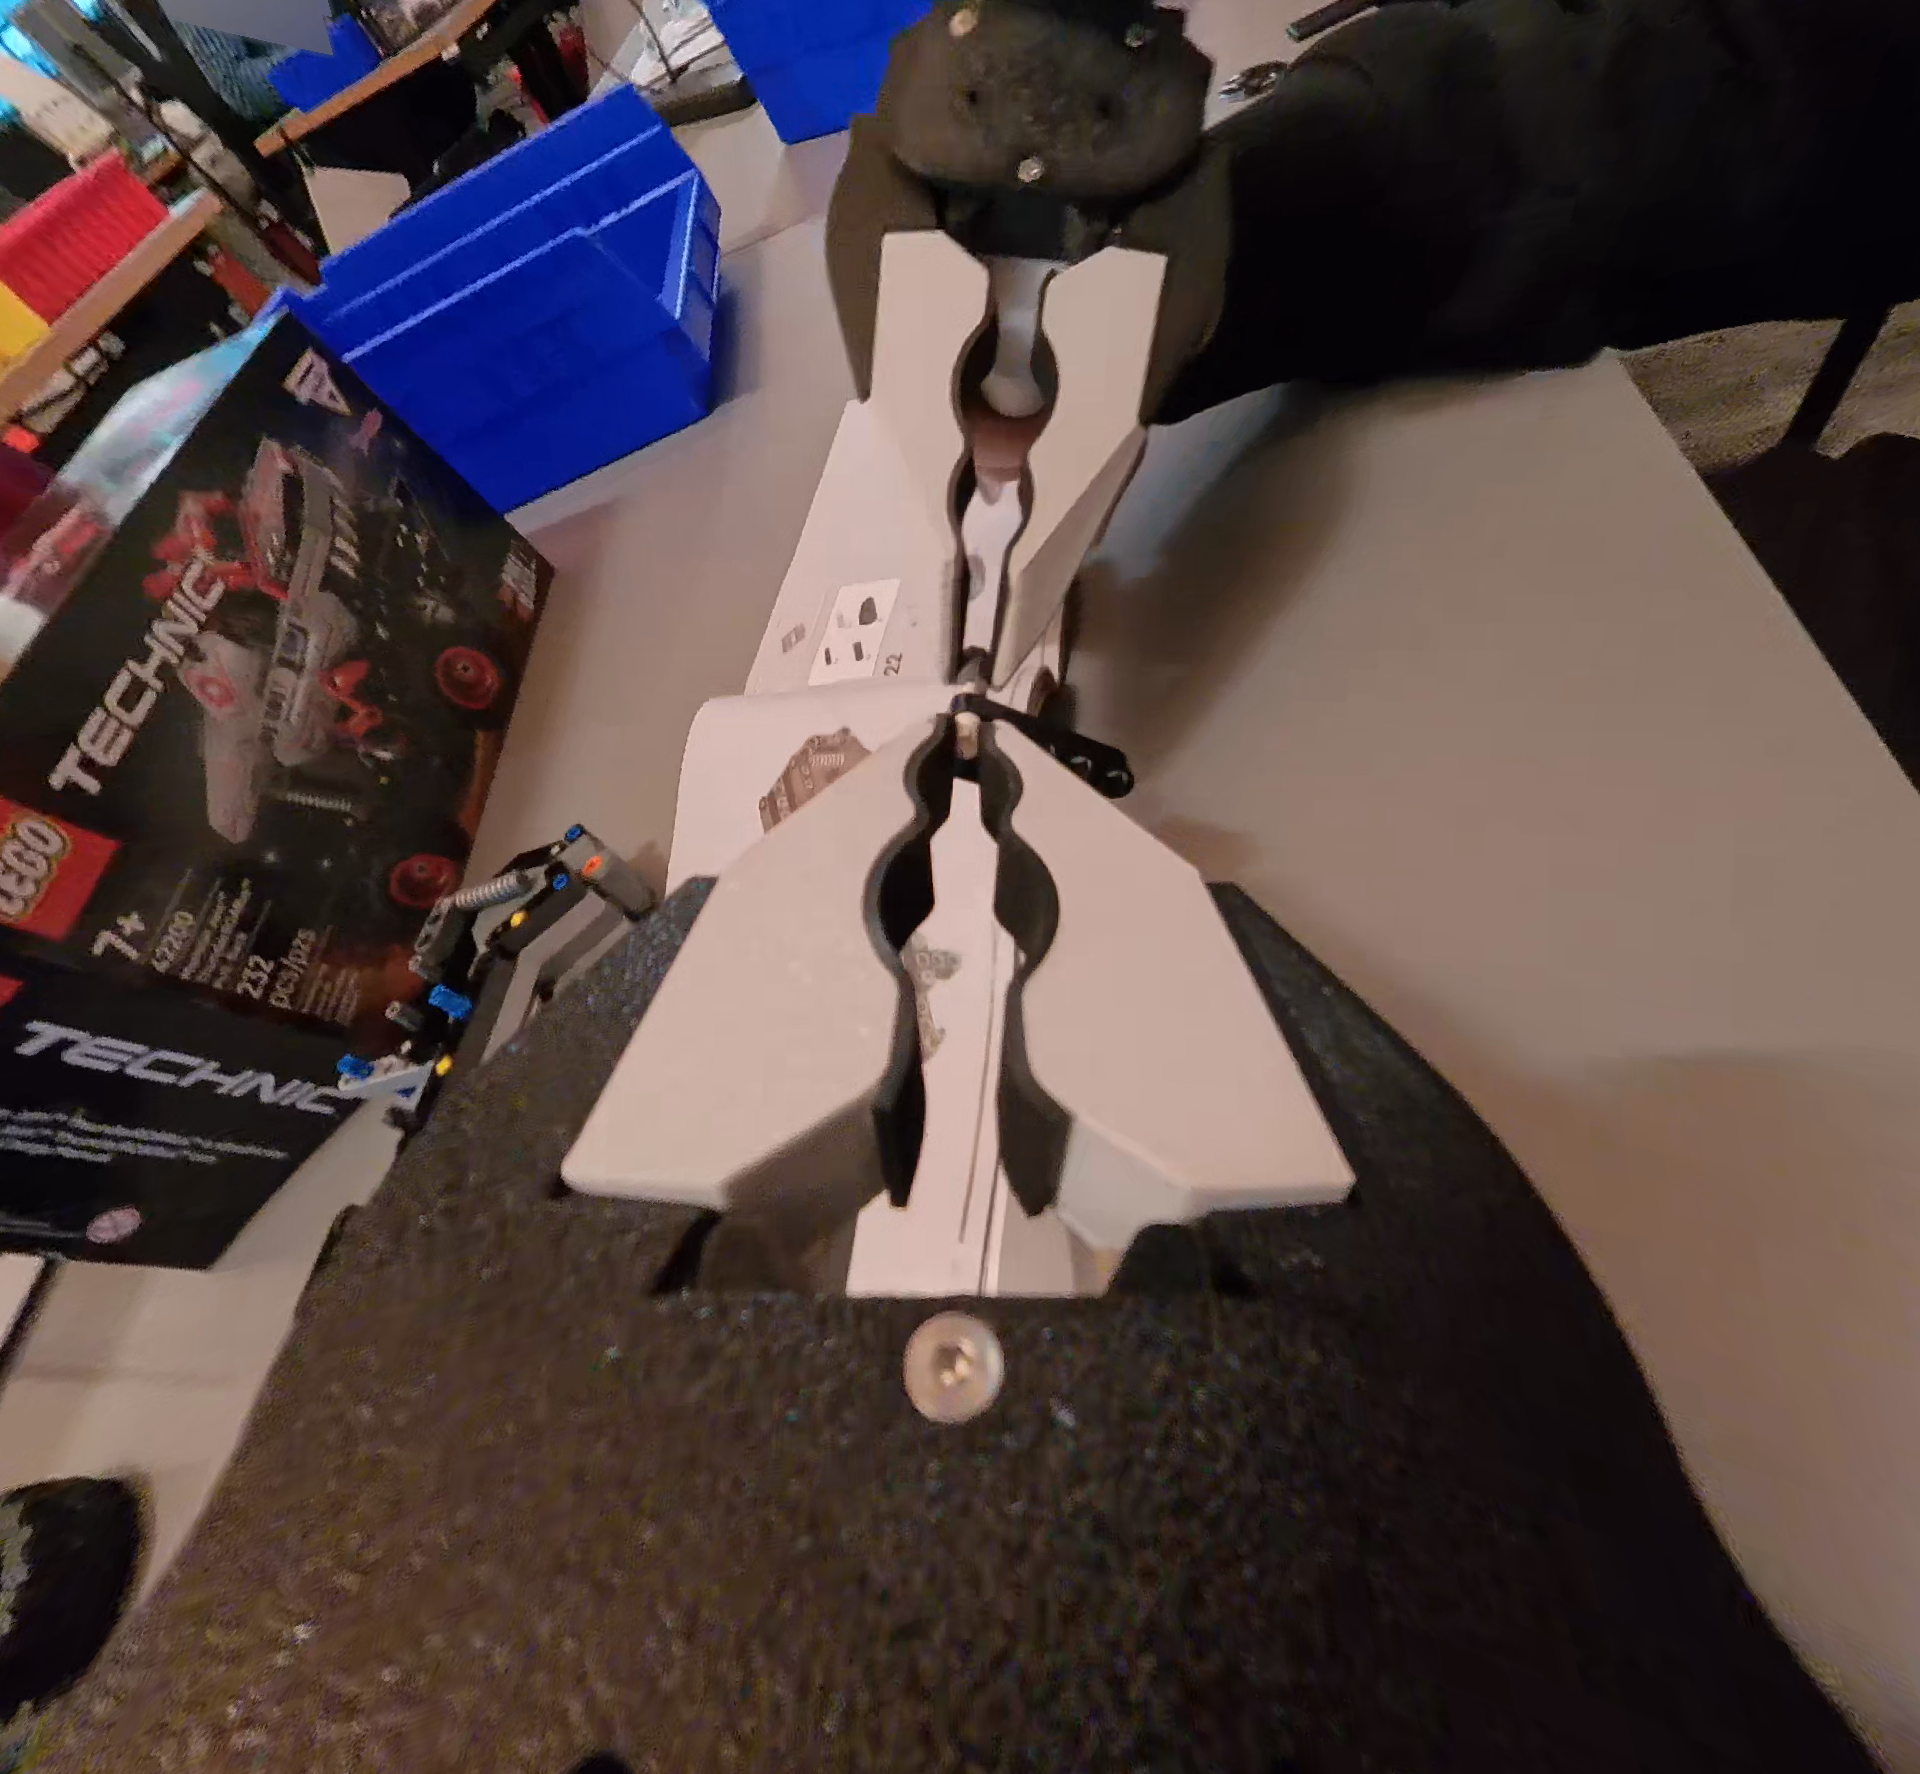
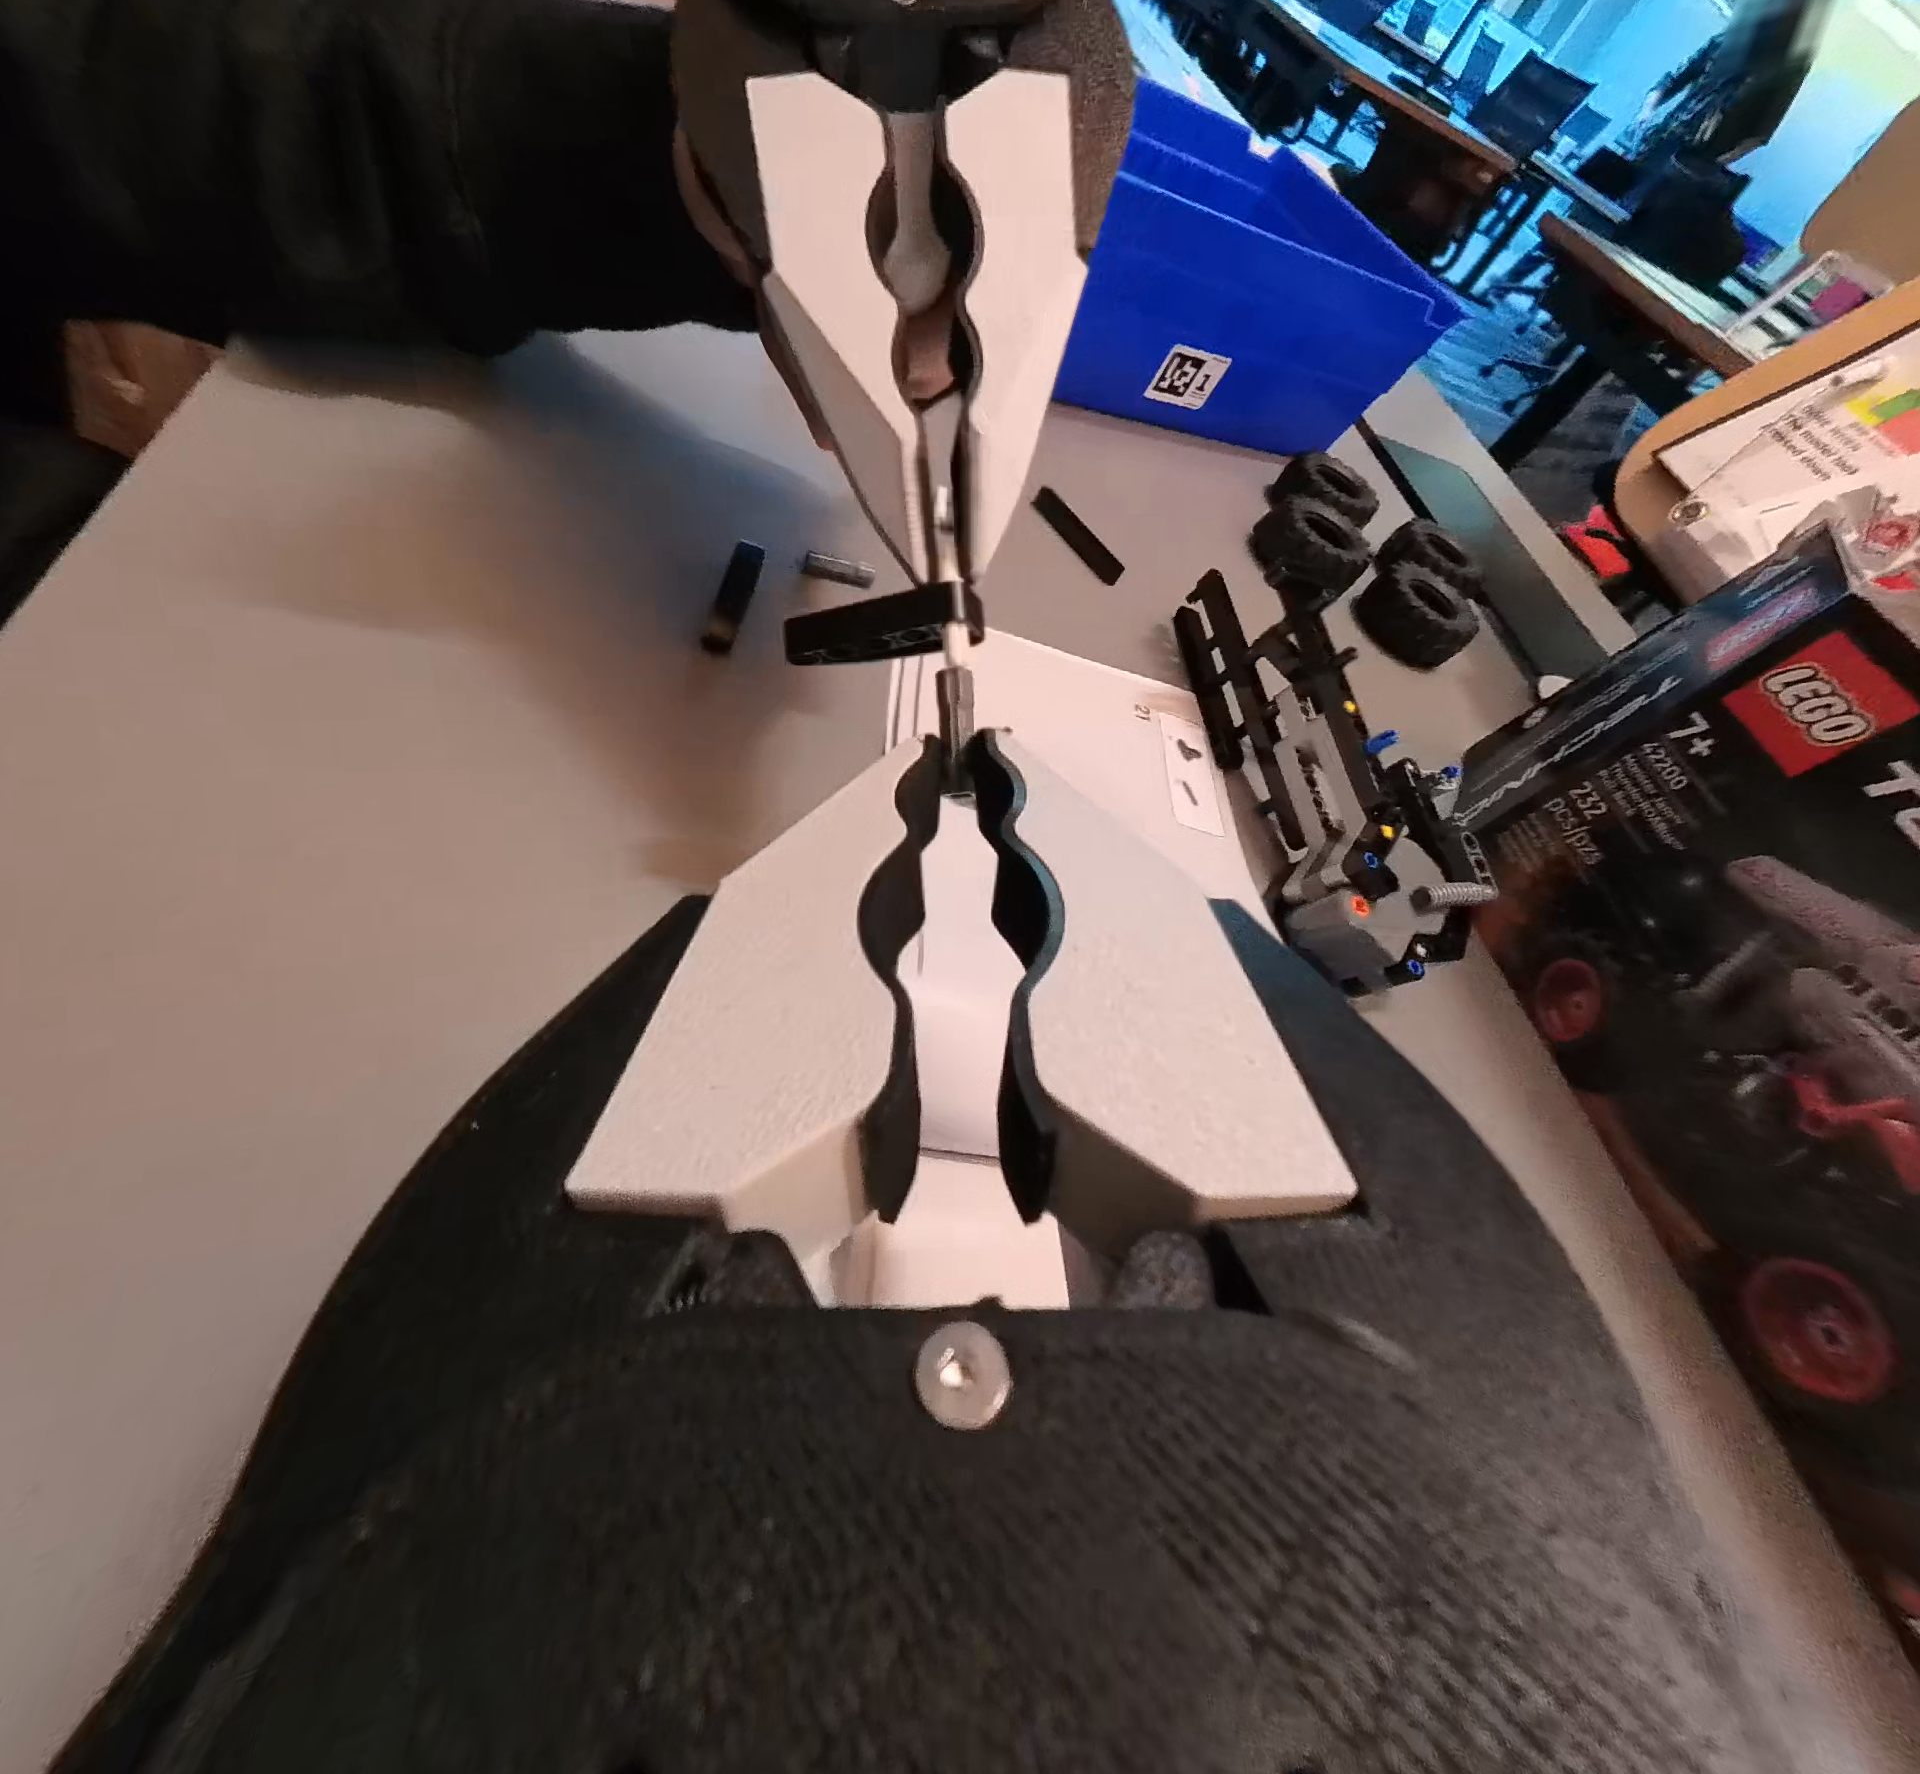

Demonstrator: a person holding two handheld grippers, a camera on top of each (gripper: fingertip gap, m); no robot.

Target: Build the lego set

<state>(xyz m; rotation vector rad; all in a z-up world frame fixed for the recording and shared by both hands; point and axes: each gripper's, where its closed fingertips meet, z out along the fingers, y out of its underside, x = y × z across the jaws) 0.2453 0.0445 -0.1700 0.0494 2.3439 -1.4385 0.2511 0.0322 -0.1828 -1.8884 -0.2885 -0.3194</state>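
My left gripper (image 1: 961, 732) is shut on a short black beam (image 1: 1086, 760) and holds it above the open instruction booklet (image 1: 821, 716). A small white pin (image 2: 954, 649) sticks out of the beam's end. My right gripper (image 2: 958, 748) faces it tip to tip and is shut on a dark grey pin (image 2: 951, 698). That pin points at the white pin and nearly touches it. In the right wrist view the left gripper (image 2: 951, 602) comes in from above with the beam (image 2: 868, 635). In the left wrist view the right gripper (image 1: 975, 675) does the same.
A partly built grey and black chassis (image 2: 1340, 789) lies beside the set's box (image 2: 1714, 841), with several black tyres (image 2: 1361, 571) behind it. Loose black pieces (image 2: 732, 597) and a grey pin (image 2: 836, 566) lie on the white table (image 2: 416, 737). Blue bins (image 1: 540, 322) stand at the back. My two grippers' fingertips are within a few centimetres of each other.
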